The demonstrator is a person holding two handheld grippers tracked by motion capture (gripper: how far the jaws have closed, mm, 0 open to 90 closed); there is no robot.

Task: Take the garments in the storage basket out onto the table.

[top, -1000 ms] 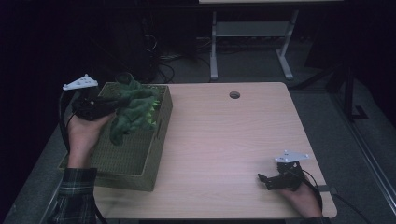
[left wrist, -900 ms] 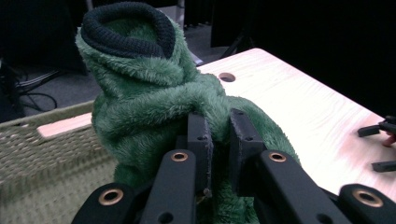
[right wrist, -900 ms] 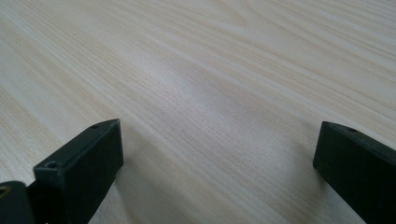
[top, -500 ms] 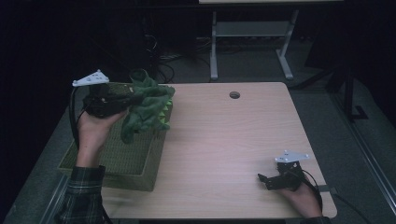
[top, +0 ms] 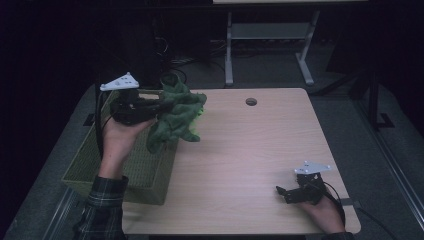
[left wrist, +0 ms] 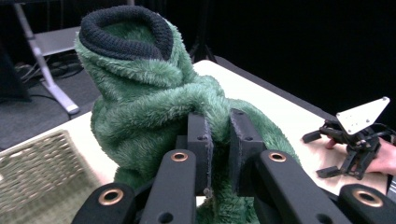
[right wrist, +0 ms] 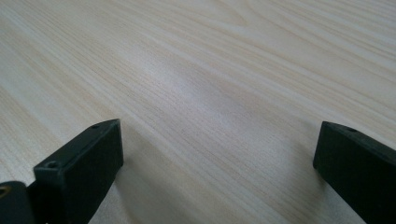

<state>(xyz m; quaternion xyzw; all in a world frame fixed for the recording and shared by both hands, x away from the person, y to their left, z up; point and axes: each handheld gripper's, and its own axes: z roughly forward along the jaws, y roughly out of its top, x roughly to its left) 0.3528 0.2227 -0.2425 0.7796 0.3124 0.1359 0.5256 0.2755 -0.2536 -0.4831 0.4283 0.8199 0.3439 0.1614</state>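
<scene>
- Gripping: left gripper point(top: 159, 106) jaws pinched on a fold of the fuzzy green garment with a dark knit cuff point(top: 176, 116), fabric wedged between the pads point(left wrist: 201, 140).
- Garment hangs in the air above the right rim of the woven olive-green basket point(top: 100, 167), its lower end over the light wooden table point(top: 260, 150).
- Right gripper point(top: 286, 192) rests on the table near the front right corner, jaws wide apart, nothing between them.
- The two grippers are well apart.

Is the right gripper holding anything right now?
No, the right gripper has its jaws spread wide over the bare wooden table, with nothing between them.
</scene>
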